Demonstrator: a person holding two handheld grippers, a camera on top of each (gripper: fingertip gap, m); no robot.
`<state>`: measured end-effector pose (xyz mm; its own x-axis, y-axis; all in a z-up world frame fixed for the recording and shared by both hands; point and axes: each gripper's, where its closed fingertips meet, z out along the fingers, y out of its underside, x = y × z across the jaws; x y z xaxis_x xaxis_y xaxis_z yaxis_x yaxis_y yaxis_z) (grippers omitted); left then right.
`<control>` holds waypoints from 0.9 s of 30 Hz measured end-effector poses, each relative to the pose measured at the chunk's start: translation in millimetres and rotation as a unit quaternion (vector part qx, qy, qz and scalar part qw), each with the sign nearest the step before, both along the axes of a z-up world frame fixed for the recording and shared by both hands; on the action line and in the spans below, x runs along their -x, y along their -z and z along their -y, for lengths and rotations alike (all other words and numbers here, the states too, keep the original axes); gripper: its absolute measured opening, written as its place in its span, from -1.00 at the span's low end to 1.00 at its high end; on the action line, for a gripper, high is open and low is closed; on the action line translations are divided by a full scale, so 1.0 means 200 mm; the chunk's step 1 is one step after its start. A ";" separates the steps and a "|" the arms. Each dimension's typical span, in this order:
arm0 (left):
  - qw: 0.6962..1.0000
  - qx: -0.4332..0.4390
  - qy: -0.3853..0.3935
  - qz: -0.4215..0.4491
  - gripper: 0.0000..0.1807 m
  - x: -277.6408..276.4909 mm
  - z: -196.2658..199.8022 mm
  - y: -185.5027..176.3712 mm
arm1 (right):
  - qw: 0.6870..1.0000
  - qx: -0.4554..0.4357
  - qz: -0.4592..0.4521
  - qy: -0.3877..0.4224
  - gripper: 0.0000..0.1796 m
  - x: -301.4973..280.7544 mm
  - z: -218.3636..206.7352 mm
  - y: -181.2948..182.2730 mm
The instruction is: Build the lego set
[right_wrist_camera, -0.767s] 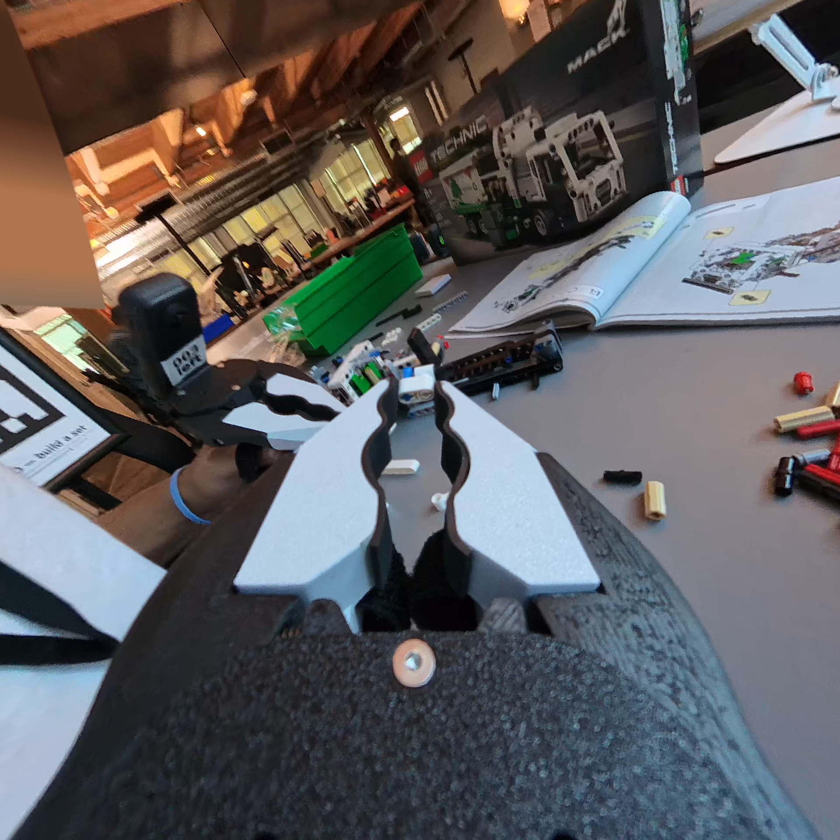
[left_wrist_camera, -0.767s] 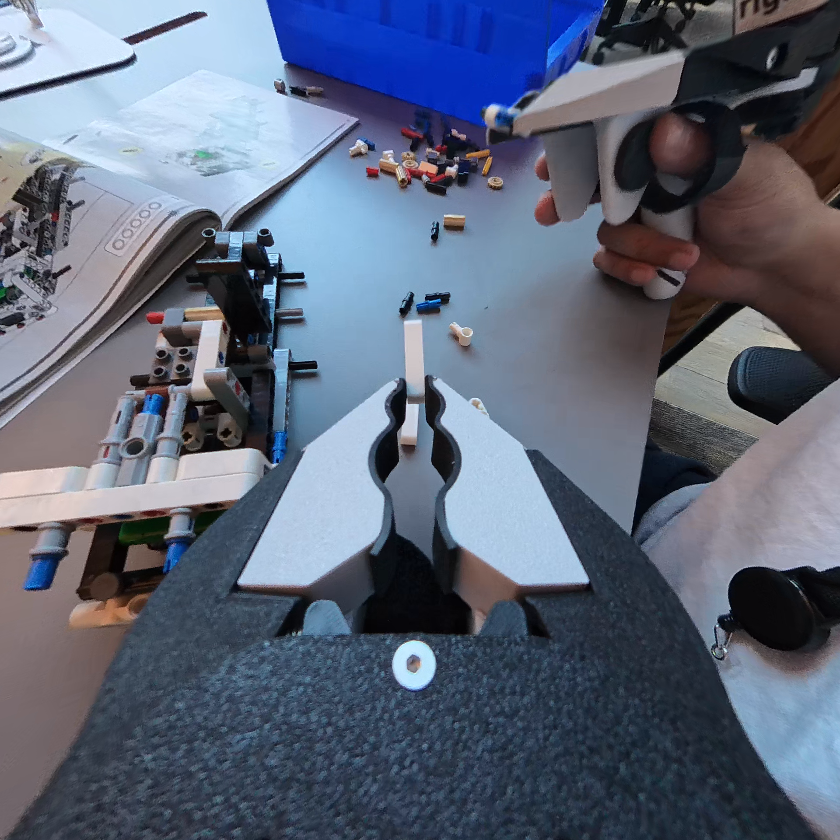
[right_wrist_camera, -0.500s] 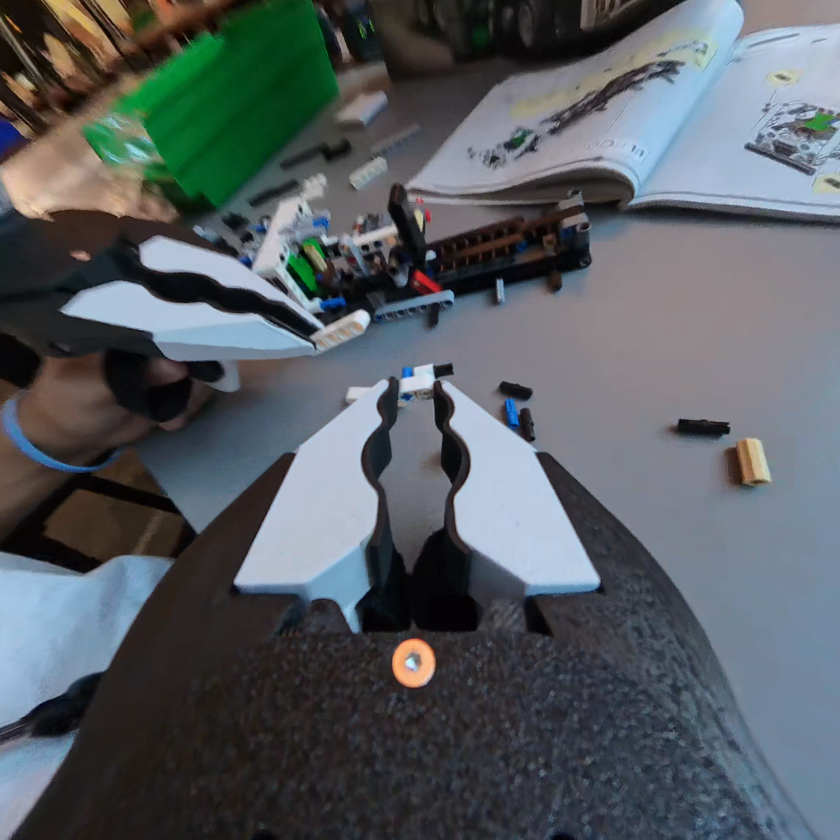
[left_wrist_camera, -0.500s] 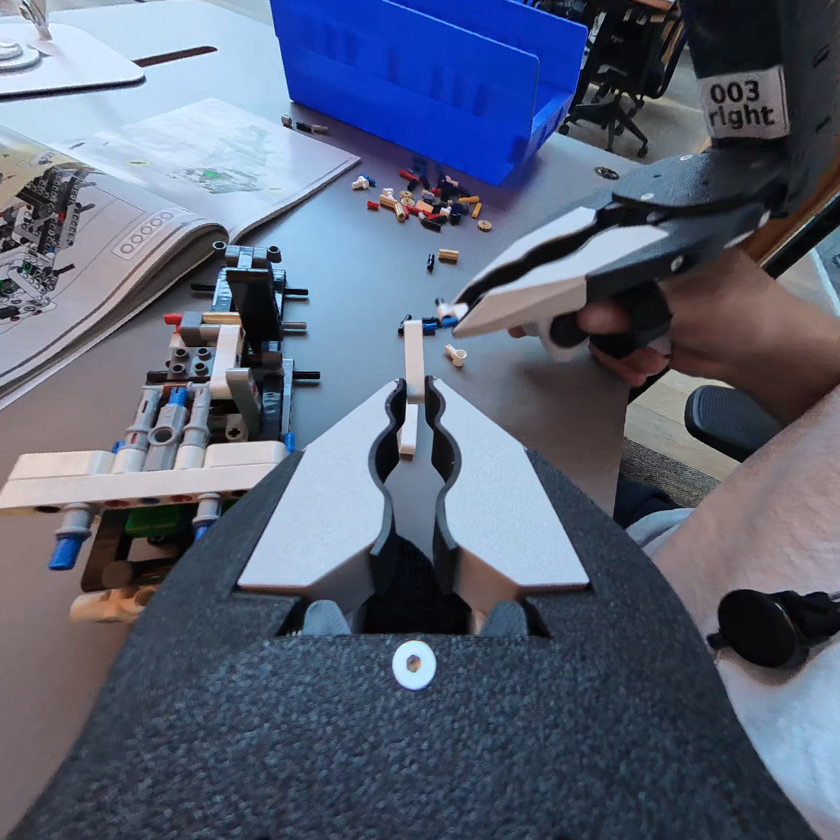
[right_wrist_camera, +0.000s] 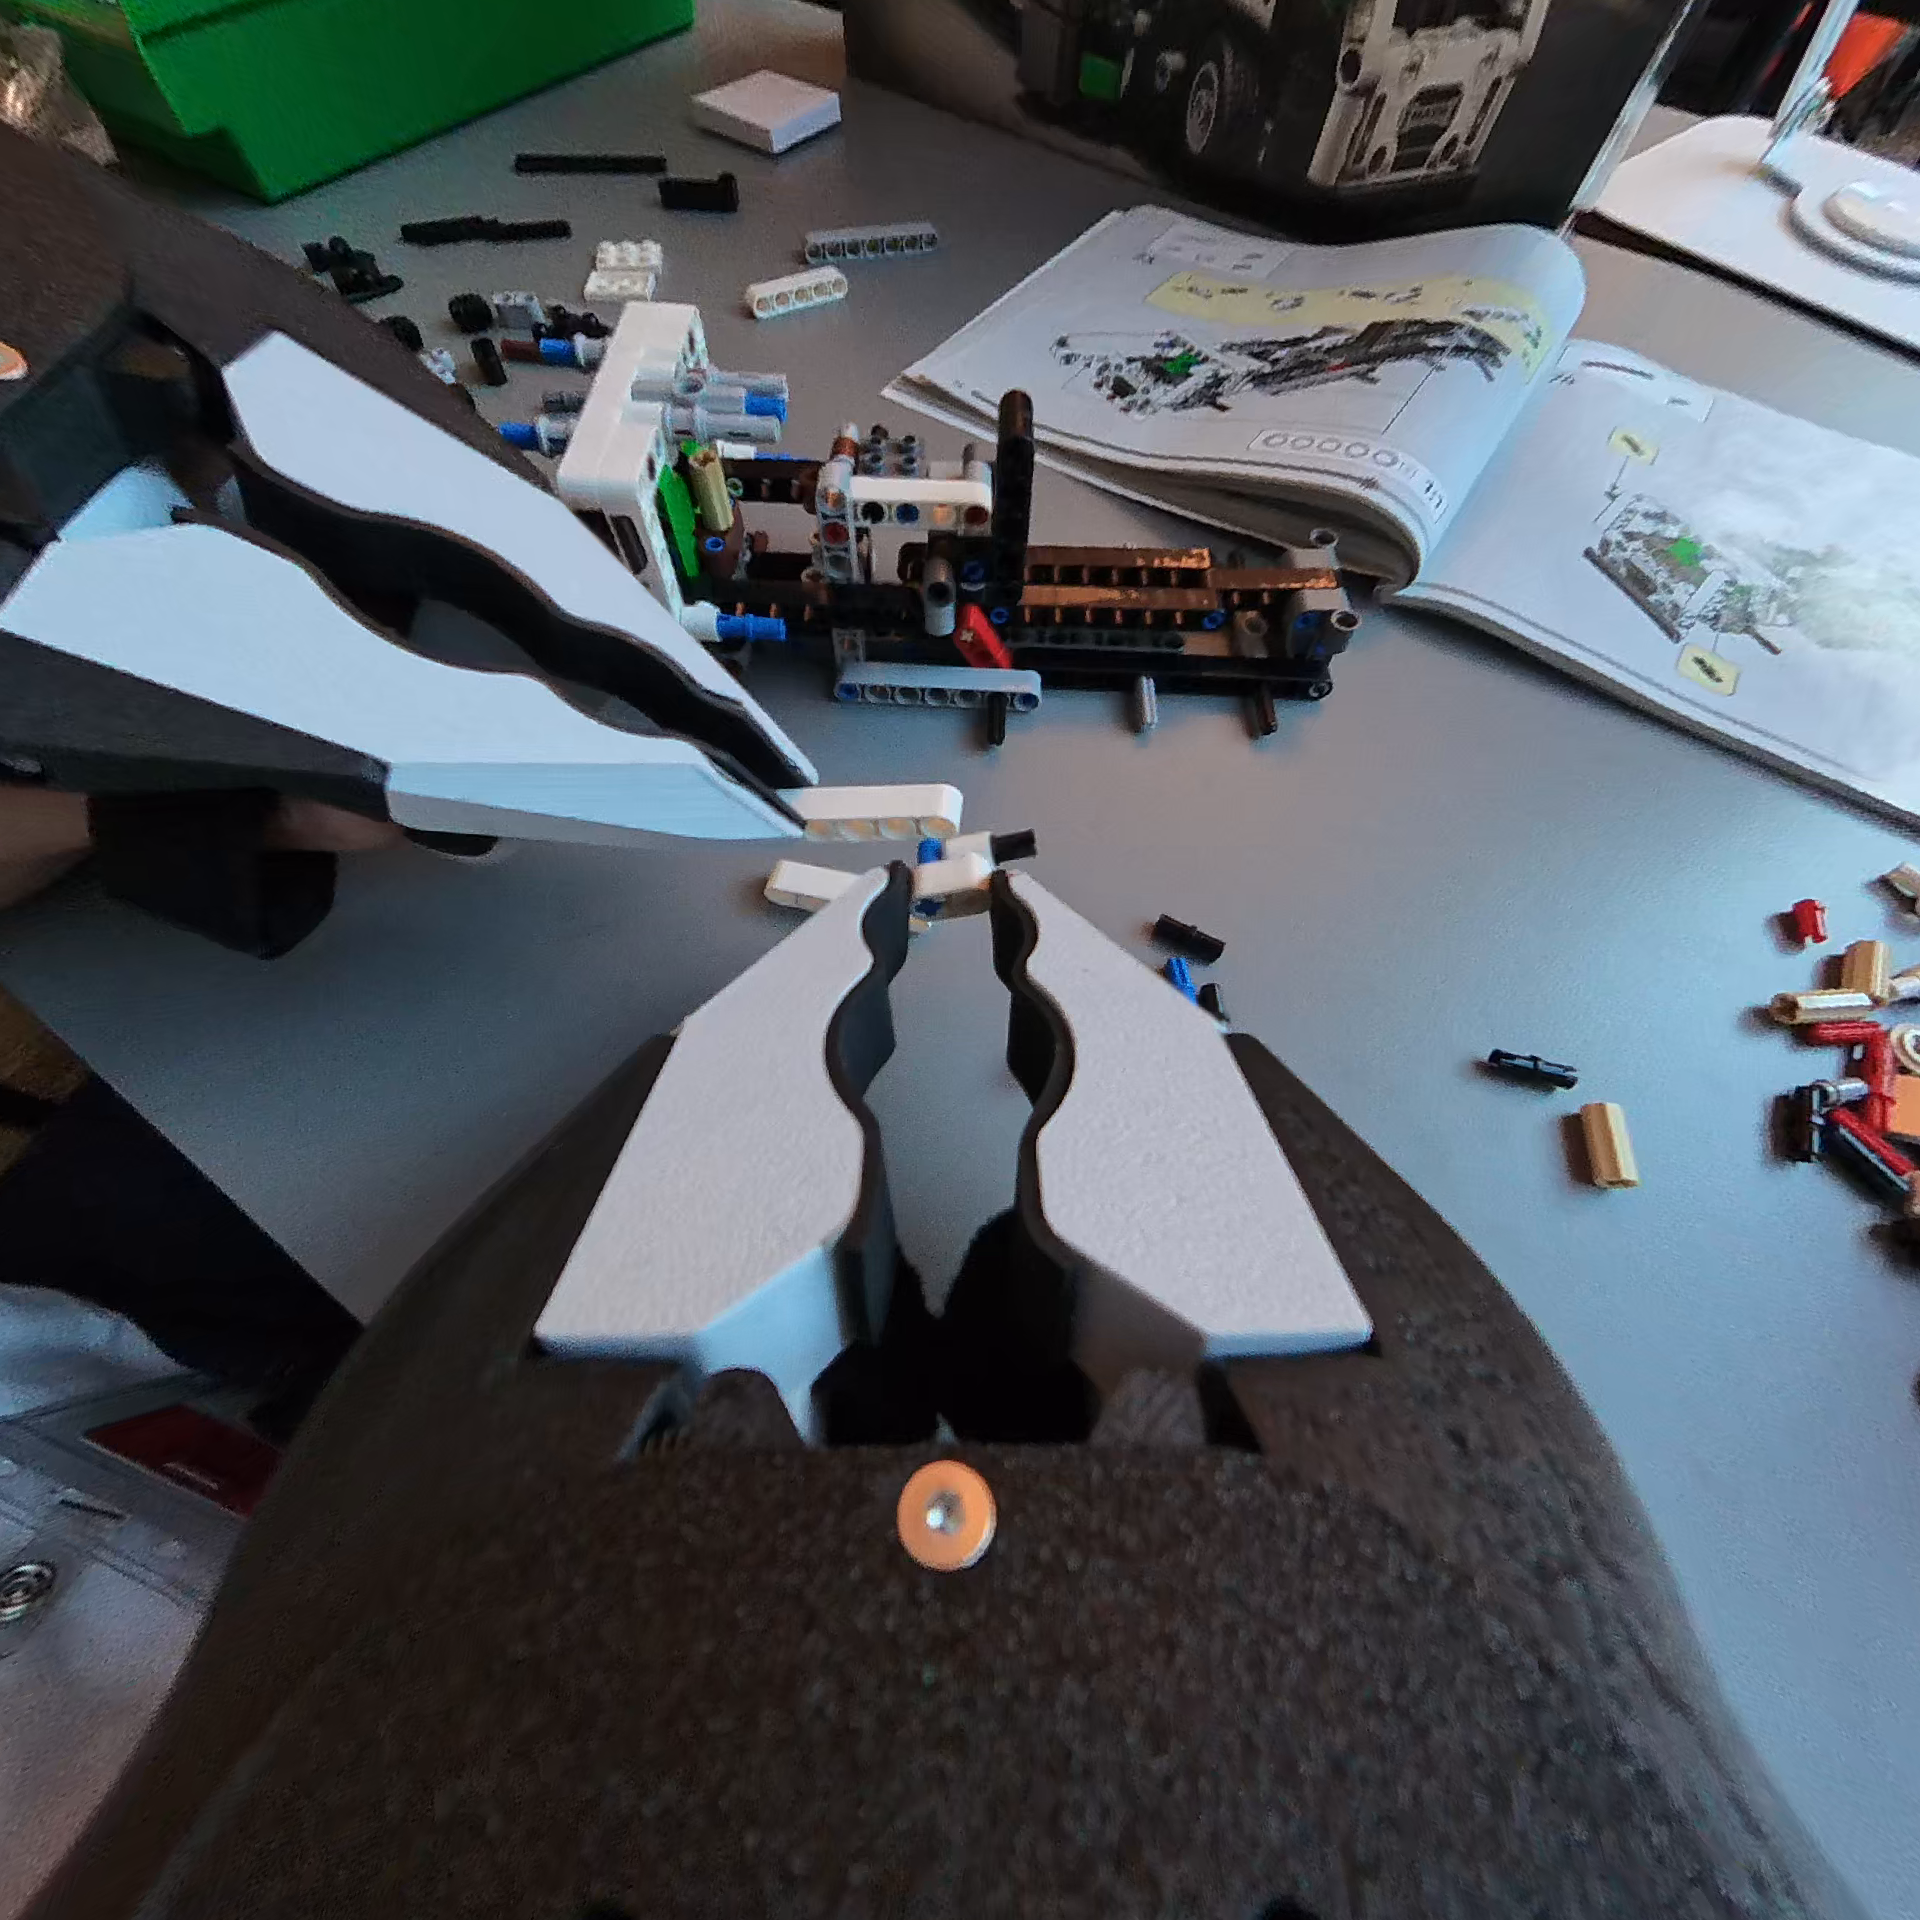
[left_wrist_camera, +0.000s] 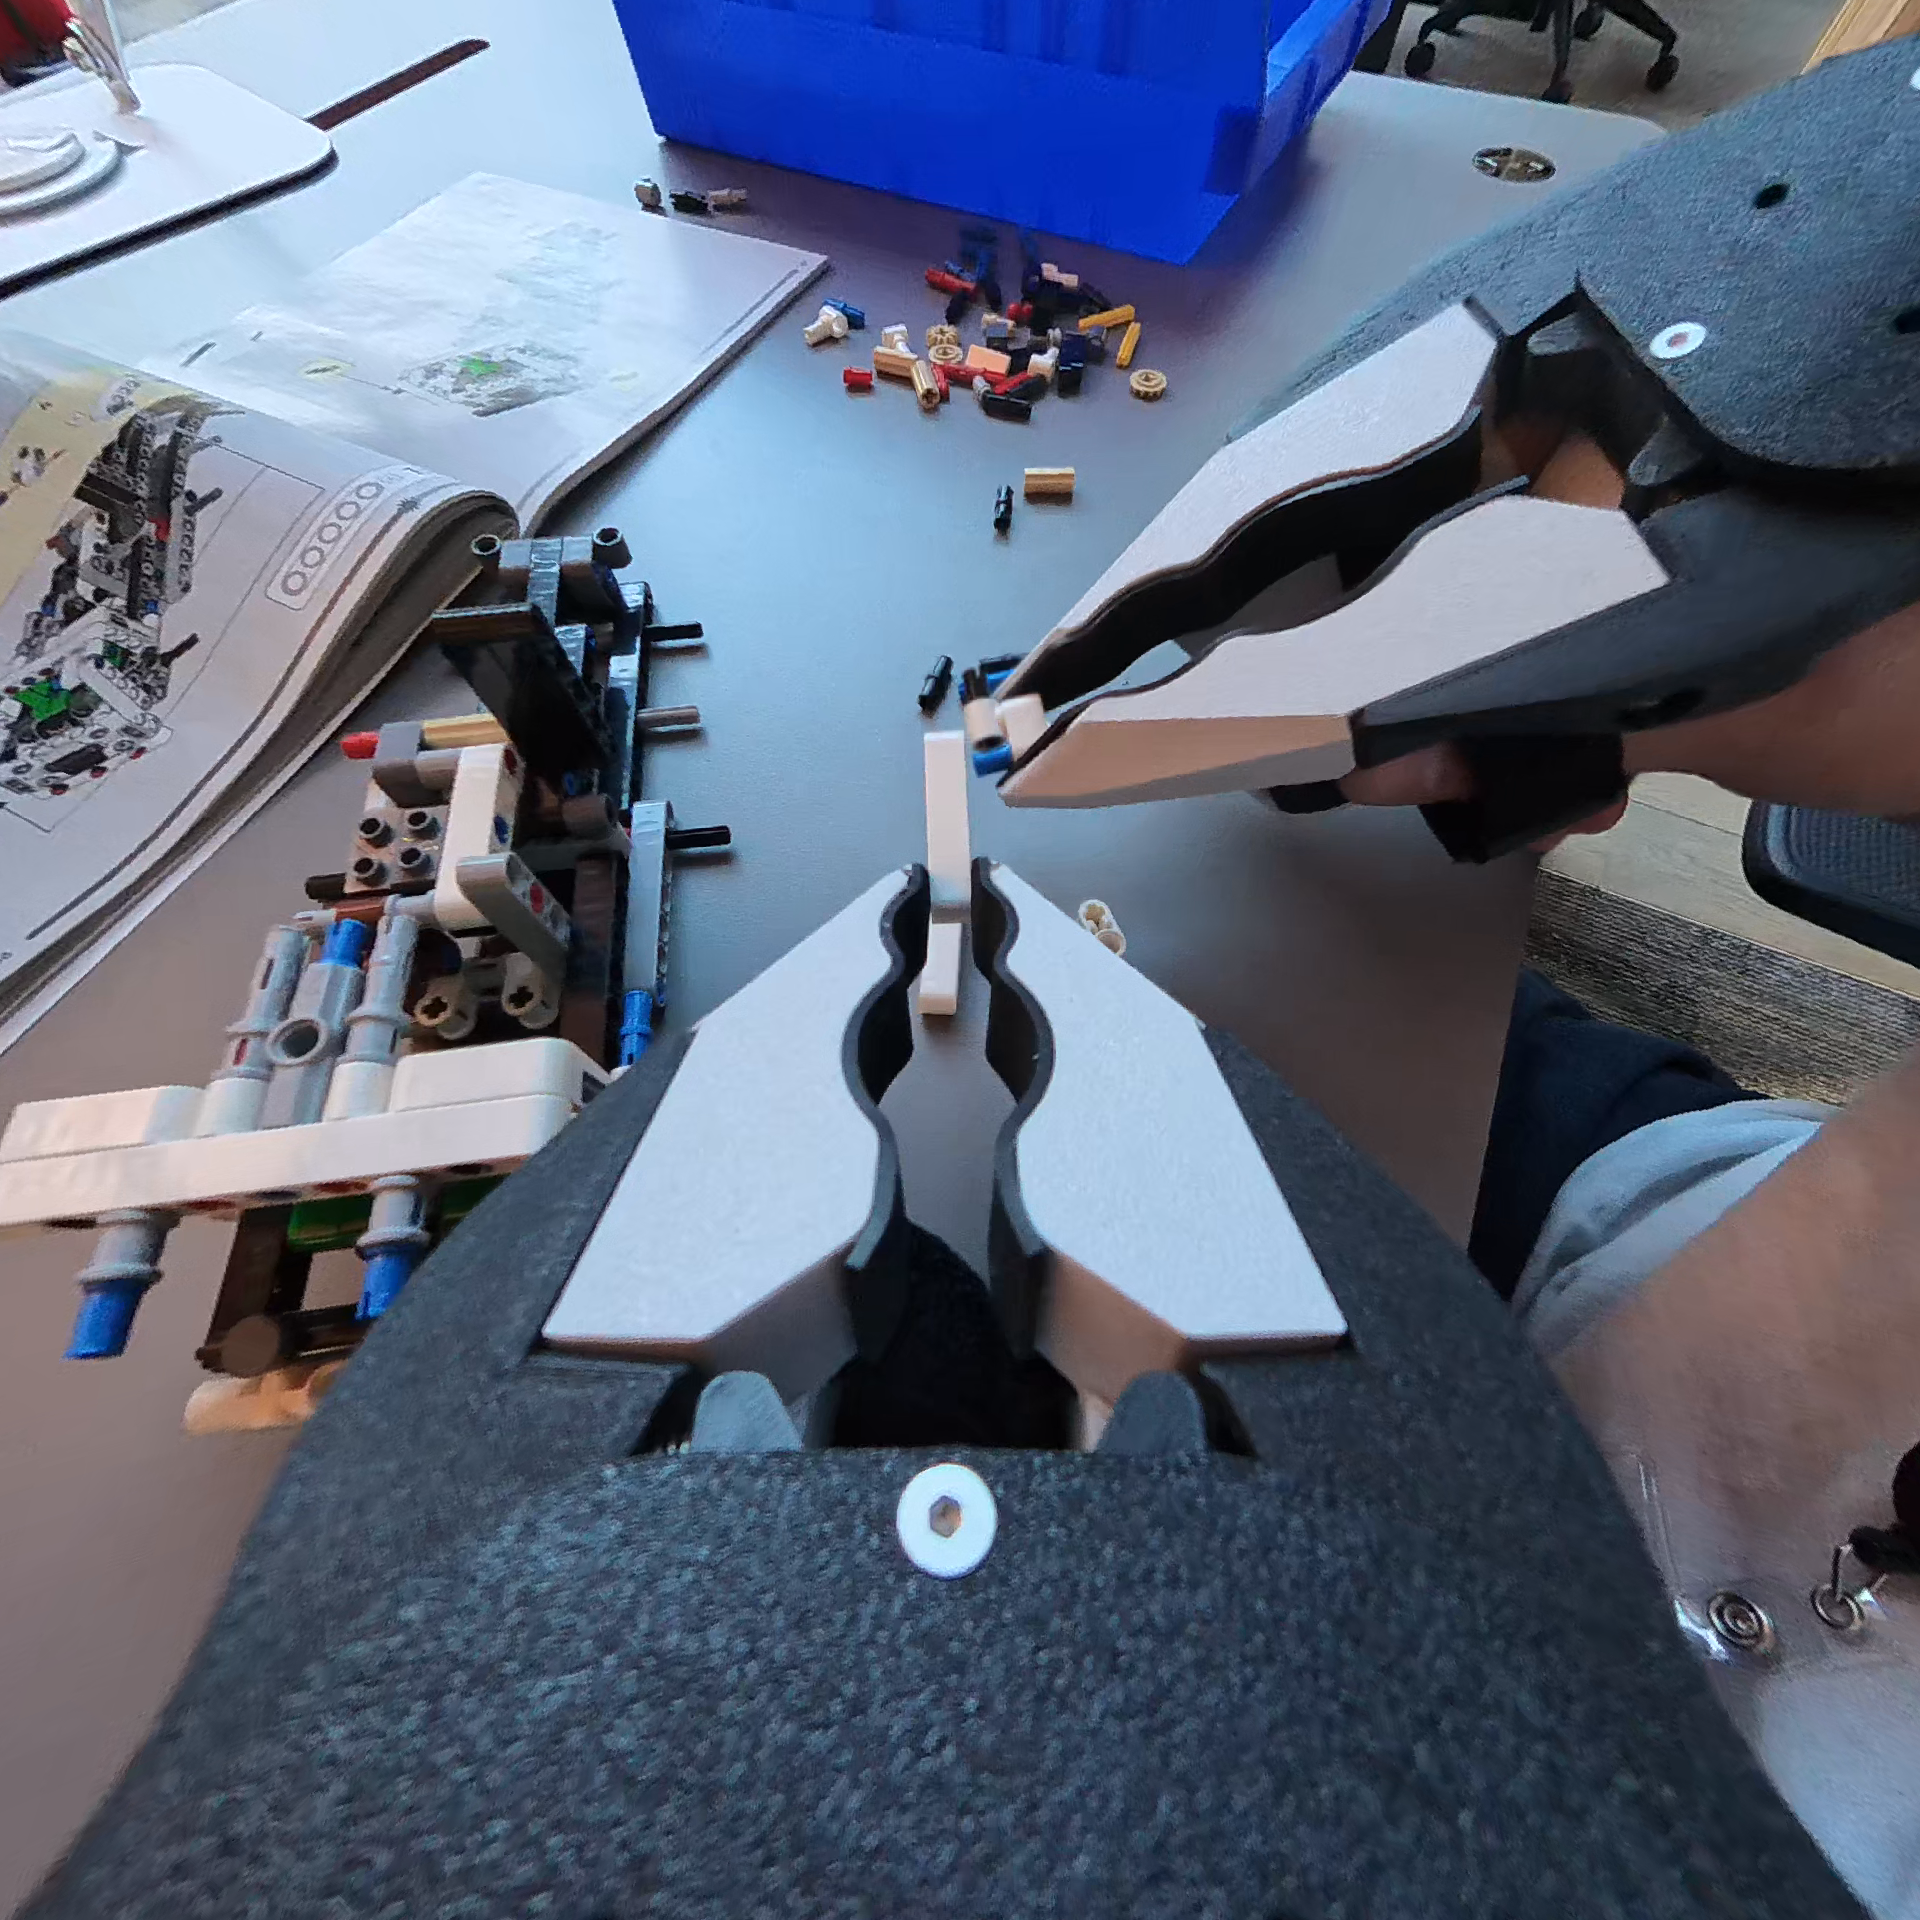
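Looking along your left hand-held gripper (left_wrist_camera: 943,883), you have it clamped on a white beam (left_wrist_camera: 943,821) above the counter (left_wrist_camera: 1195,1039), with only its tips pinching the beam, so a sideways push from the right hand-held gripper (left_wrist_camera: 1013,743) could twist it loose. From the right view, that gripper grasps a small white connector with pins (right_wrist_camera: 951,878) just beside the beam's holes (right_wrist_camera: 883,826); misaligned pins could jam or drop among the loose pieces.

Grey table (left_wrist_camera: 1299,935) throughout. Wood floor (left_wrist_camera: 1683,862) beyond its edge. Possibly office chairs (left_wrist_camera: 1538,42) farther back.
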<state>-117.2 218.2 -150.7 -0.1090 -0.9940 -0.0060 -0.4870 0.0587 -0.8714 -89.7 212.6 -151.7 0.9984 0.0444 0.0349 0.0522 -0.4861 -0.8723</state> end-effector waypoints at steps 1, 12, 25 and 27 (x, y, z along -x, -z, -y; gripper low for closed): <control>1.000 0.002 0.000 -0.002 -0.94 0.00 0.00 0.00 | 1.000 -0.003 -0.001 0.000 -0.84 0.00 0.00 0.00; 1.000 -0.001 0.013 0.000 -0.95 0.00 0.02 0.00 | 1.000 -0.005 -0.013 0.005 -0.84 0.00 0.00 0.00; 0.998 0.013 0.049 0.025 -0.94 0.07 0.07 -0.05 | 0.981 -0.025 -0.180 -0.071 -0.85 0.09 0.04 -0.08; 0.998 0.048 0.033 0.012 -0.94 0.11 0.10 -0.04 | 0.979 -0.017 -0.183 -0.089 -0.85 0.14 0.06 -0.09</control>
<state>-139.9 197.5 -143.7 -0.1762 -0.9807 0.0852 -0.4639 0.0063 -0.8859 -117.6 201.3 -133.1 0.9211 0.2235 -0.3187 -0.1852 -0.4683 -0.8639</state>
